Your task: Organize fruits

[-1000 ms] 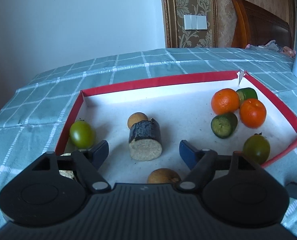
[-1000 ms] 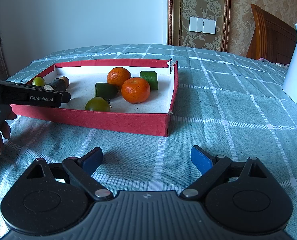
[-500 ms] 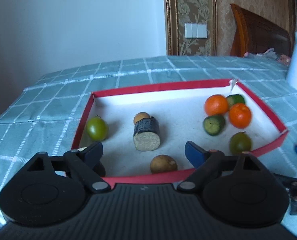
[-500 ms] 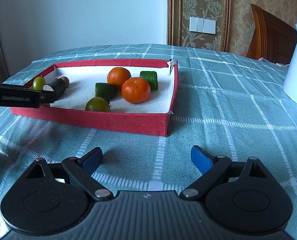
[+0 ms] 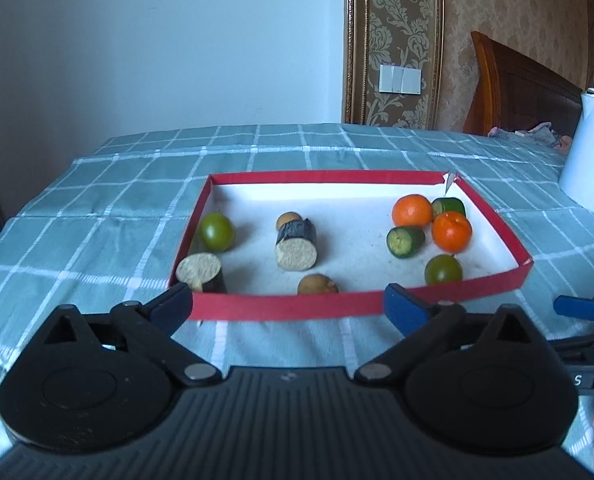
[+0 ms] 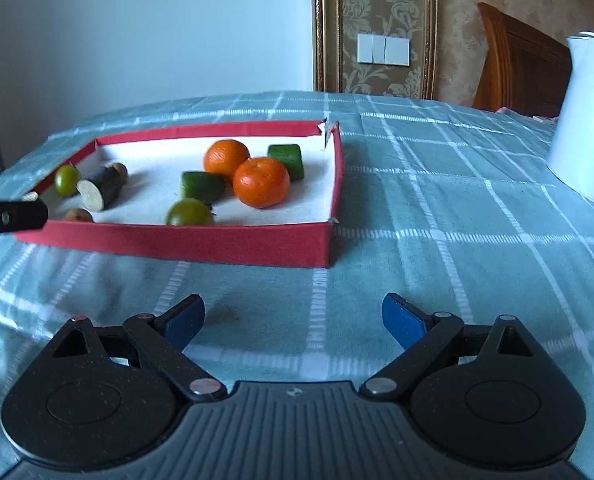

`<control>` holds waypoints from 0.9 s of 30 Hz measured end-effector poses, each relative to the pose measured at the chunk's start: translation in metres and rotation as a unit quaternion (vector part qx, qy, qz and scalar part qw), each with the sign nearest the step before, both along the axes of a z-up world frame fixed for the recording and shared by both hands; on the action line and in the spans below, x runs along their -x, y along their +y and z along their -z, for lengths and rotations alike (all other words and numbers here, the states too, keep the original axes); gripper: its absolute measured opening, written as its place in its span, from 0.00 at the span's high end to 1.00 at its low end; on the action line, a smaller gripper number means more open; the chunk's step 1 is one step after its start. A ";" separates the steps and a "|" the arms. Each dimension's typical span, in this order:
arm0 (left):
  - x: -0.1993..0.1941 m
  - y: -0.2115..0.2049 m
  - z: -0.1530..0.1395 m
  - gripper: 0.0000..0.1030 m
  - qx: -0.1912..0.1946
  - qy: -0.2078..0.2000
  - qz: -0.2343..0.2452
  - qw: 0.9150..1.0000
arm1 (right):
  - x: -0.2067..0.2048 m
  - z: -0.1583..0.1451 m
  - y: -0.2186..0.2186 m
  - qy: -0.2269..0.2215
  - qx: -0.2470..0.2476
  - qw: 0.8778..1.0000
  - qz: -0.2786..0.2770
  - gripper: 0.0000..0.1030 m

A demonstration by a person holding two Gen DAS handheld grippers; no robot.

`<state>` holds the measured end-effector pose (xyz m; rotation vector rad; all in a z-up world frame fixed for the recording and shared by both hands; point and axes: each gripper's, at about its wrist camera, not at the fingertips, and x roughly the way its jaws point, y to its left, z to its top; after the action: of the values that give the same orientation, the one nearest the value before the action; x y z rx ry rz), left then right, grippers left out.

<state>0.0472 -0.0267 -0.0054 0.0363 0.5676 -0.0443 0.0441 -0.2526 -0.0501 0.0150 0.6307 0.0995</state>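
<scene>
A red-walled tray (image 5: 281, 306) (image 6: 177, 242) lies on the checked cloth. In it are two oranges (image 5: 412, 211) (image 5: 451, 231), two cucumber pieces (image 5: 405, 241) (image 5: 449, 207), two green tomatoes (image 5: 216, 232) (image 5: 443, 269), two dark cut logs (image 5: 297, 245) (image 5: 201, 273) and two brown round fruits (image 5: 317, 284) (image 5: 288, 219). My left gripper (image 5: 287, 308) is open and empty, just in front of the tray's near wall. My right gripper (image 6: 293, 316) is open and empty, over the cloth to the tray's right front.
A white jug (image 5: 589, 152) (image 6: 585, 120) stands on the cloth to the right. A wooden chair back (image 5: 521, 88) is behind the table. The right gripper's blue fingertip (image 5: 577, 307) shows at the right edge of the left wrist view.
My left gripper has pulled back from over the tray to in front of its near wall. The right gripper has hardly moved. Both stay open.
</scene>
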 end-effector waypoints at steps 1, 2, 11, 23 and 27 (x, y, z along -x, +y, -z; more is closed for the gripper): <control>0.002 0.000 0.000 0.00 0.000 0.002 -0.002 1.000 | 0.003 -0.002 0.003 -0.005 -0.003 1.000 -0.001 0.07; 0.005 0.001 0.000 0.00 0.003 0.002 -0.004 1.000 | 0.006 -0.004 0.006 -0.007 -0.006 1.000 -0.003 0.07; 0.025 0.004 -0.007 0.00 0.003 -0.006 -0.030 1.000 | 0.018 -0.028 0.036 -0.051 0.020 0.998 0.007 0.07; 0.040 -0.005 -0.013 0.00 -0.022 -0.012 -0.021 0.999 | 0.013 -0.023 0.045 -0.026 -0.002 0.999 0.019 0.07; 0.038 -0.002 -0.012 0.00 -0.013 -0.004 -0.024 1.000 | 0.013 -0.021 0.047 -0.020 -0.006 1.000 0.015 0.07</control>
<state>0.0090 -0.0290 0.0066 0.0488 0.5615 0.0103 0.0308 -0.2056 -0.0291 0.0344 0.5894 0.0745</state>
